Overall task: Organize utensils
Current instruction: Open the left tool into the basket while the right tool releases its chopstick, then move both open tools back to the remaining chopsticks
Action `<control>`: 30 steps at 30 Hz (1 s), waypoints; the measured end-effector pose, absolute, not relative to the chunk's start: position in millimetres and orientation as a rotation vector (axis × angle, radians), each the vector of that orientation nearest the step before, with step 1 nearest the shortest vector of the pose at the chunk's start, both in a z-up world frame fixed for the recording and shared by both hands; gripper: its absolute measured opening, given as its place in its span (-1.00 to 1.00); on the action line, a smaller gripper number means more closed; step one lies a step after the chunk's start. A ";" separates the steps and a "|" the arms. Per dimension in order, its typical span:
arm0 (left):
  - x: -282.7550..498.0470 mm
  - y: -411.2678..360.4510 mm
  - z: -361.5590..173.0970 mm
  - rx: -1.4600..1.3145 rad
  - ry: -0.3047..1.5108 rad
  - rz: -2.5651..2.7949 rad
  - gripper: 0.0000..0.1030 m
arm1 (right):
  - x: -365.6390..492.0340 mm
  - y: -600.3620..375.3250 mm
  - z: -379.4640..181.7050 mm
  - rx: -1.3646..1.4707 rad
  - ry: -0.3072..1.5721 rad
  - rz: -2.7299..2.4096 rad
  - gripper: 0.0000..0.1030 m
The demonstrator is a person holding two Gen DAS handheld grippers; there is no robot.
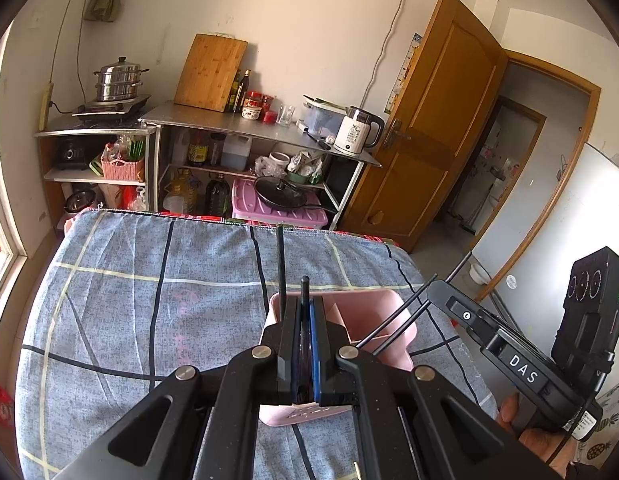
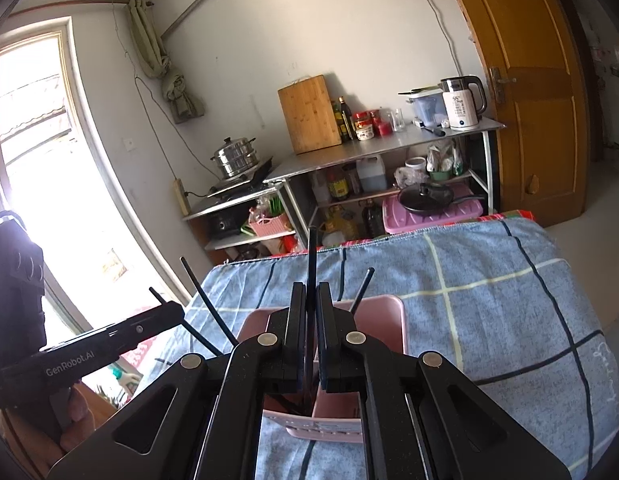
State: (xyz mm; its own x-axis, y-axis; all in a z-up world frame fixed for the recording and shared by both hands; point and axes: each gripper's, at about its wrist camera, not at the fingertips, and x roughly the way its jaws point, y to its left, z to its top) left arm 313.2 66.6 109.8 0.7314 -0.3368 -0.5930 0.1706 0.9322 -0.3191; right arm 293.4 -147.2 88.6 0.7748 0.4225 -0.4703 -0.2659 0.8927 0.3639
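Note:
A pink utensil holder (image 1: 373, 312) stands on the blue checked tablecloth (image 1: 149, 280), right under both grippers. My left gripper (image 1: 307, 300) is shut on a pair of black chopsticks (image 1: 281, 268) whose top ends stick up past its fingers. In the right wrist view my right gripper (image 2: 311, 286) is likewise shut on black chopsticks (image 2: 312, 256), held above the holder (image 2: 383, 312). Each gripper shows in the other's view: the right one (image 1: 433, 290) with its sticks (image 1: 405, 316) slanting down toward the holder, the left one (image 2: 177, 314) with its sticks (image 2: 205, 304). The lower stick ends are hidden.
Behind the table's far edge stands a steel shelf (image 1: 245, 124) with a cutting board (image 1: 211, 72), bottles, jars and a white kettle (image 1: 355, 134). A steamer pot (image 1: 117, 80) sits on a stove at the left. A wooden door (image 1: 437, 120) is open on the right.

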 end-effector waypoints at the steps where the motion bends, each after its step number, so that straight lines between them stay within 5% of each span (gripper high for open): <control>1: 313.5 66.2 109.5 -0.239 0.700 -0.271 -0.91 | 293.9 -147.8 89.1 0.292 0.579 0.388 -0.91; 7: 303.2 72.9 117.6 -0.232 0.661 -0.226 -0.48 | 286.7 -150.1 98.2 0.258 0.572 0.392 -0.77; 30: 140.7 40.5 101.3 -0.152 0.536 -0.241 -0.47 | 151.4 -194.7 95.3 0.169 0.520 0.353 -0.75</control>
State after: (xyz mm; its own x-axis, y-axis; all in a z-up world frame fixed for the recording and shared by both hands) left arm 140.7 40.5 101.3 0.8325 -0.2660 -0.4859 0.1872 0.9606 -0.2052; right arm 151.4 -194.7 95.3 0.8092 0.3710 -0.4556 -0.2863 0.9261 0.2458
